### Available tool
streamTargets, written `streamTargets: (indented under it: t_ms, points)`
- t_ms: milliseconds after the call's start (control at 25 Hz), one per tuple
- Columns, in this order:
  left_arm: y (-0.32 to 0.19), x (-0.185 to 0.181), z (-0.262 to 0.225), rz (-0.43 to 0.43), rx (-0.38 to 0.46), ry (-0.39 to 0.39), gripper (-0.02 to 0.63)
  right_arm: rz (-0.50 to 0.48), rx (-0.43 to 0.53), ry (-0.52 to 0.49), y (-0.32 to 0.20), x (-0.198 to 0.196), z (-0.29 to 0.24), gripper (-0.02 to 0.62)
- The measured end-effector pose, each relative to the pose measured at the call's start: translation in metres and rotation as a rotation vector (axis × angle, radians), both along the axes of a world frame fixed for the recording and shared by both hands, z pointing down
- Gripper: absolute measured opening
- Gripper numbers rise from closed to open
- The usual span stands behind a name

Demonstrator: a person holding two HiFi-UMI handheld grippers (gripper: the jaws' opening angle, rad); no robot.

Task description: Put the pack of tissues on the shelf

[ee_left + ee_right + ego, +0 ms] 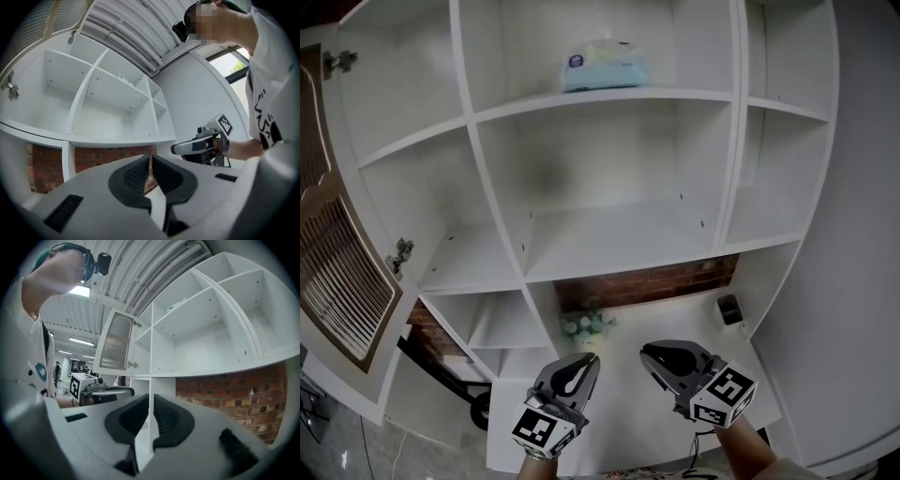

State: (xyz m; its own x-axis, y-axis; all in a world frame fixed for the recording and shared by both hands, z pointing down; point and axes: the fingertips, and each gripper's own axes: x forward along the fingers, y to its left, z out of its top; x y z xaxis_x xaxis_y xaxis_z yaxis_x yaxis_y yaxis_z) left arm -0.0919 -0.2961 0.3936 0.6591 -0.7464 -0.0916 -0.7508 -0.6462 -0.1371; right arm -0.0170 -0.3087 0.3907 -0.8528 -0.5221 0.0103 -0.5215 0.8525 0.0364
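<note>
The pack of tissues point(605, 66), pale blue and white, lies on a high shelf point(609, 98) of the white shelf unit, far above both grippers. In the head view my left gripper point(587, 360) and right gripper point(647, 352) hover side by side low over the white counter point(628, 422), pointing toward the shelves. The left gripper point(150, 159) has its jaws together with nothing between them. The right gripper point(150, 399) shows only a thin slit between its pads and holds nothing. Each gripper view also catches the other gripper: the right gripper point(177, 149) and the left gripper point(127, 391).
An open cabinet door point(337, 272) with a ribbed panel hangs at the left. A brick wall point(647, 281) backs the counter niche, where a small bunch of flowers point(586, 325) and a dark small object point(728, 307) sit. The person's torso point(272, 117) fills the edge of the gripper views.
</note>
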Motion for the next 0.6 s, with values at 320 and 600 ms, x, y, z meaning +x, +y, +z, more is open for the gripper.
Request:
streamTargets:
  t_ms: [320,600]
  points:
    - [0.007,-0.008,0.015,-0.016,0.035,0.025,0.034,-0.011,-0.019,0.033,0.007,0.006,0.027,0.043]
    - [0.015,-0.004,0.029,0.002,0.023,0.053,0.034,-0.029,-0.026,0.03,0.013,0.008,0.046,0.038]
